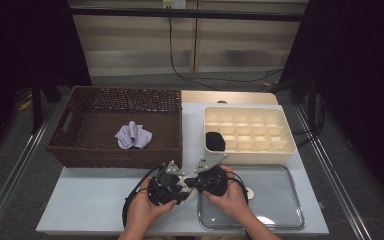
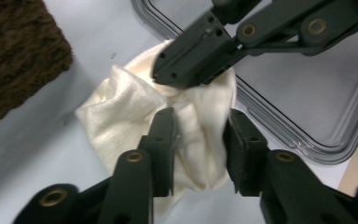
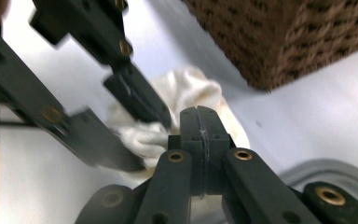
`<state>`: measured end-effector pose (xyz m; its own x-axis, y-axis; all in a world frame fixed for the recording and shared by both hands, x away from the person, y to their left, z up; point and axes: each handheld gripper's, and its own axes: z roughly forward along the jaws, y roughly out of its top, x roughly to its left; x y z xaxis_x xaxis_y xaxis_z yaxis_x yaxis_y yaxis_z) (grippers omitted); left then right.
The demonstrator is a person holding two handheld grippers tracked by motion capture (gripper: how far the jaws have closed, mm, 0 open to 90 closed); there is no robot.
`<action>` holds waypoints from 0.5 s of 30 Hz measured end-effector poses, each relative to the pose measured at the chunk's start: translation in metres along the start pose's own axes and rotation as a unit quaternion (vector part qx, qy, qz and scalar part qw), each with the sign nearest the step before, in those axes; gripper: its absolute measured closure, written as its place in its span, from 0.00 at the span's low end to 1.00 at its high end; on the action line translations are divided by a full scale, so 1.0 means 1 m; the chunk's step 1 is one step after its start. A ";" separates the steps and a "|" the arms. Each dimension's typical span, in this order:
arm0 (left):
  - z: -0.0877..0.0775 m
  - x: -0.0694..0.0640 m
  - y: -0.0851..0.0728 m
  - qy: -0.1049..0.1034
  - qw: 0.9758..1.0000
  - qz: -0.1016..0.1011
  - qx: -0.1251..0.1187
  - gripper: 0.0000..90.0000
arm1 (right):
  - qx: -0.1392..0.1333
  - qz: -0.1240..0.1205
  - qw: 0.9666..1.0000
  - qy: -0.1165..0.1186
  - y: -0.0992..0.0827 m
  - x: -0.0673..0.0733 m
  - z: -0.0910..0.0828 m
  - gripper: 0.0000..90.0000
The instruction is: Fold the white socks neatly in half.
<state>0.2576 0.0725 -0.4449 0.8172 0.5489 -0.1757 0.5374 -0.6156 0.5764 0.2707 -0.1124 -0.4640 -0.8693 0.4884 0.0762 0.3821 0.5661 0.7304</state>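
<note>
from up high i see the pale table [image 1: 90, 200] with the big brown wicker basket [image 1: 80, 145] at ten o'clock, a lilac cloth [image 1: 133, 135] lying in it. at two o'clock sits the cream divider box [image 1: 275, 131] with one dark thing [image 1: 215, 141] in a near-left cell, and at five o'clock the clear lid [image 1: 280, 200] lies flat. the cream cloth [image 2: 130, 116] lies bunched on the table at six o'clock, just beside the lid's corner and near the basket's front. my left gripper [image 2: 199, 140] has its jaws part open astride a fold of that cloth; i can't tell whether the pads press it. my right gripper [image 3: 200, 122] has its jaws fully together, tips down against the cloth, pinching nothing i can make out.
</note>
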 end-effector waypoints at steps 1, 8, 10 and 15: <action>-0.002 0.001 0.000 0.002 1.000 0.003 0.002 0.68 | 0.008 0.000 1.000 -0.003 -0.002 0.000 0.000 1.00; -0.015 0.012 -0.004 0.002 1.000 -0.023 -0.013 0.63 | 0.014 0.003 1.000 0.001 -0.008 -0.003 0.000 1.00; -0.017 0.014 -0.005 -0.009 0.999 -0.031 -0.020 0.63 | 0.013 0.001 1.000 0.001 -0.009 -0.002 -0.001 1.00; -0.027 0.019 -0.006 0.008 0.999 -0.042 -0.034 0.65 | 0.011 0.002 1.000 0.000 -0.012 -0.002 -0.001 1.00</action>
<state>0.2643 0.1021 -0.4298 0.7664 0.6056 -0.2140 0.5880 -0.5274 0.6133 0.2677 -0.1208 -0.4718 -0.8681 0.4902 0.0783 0.3914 0.5787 0.7154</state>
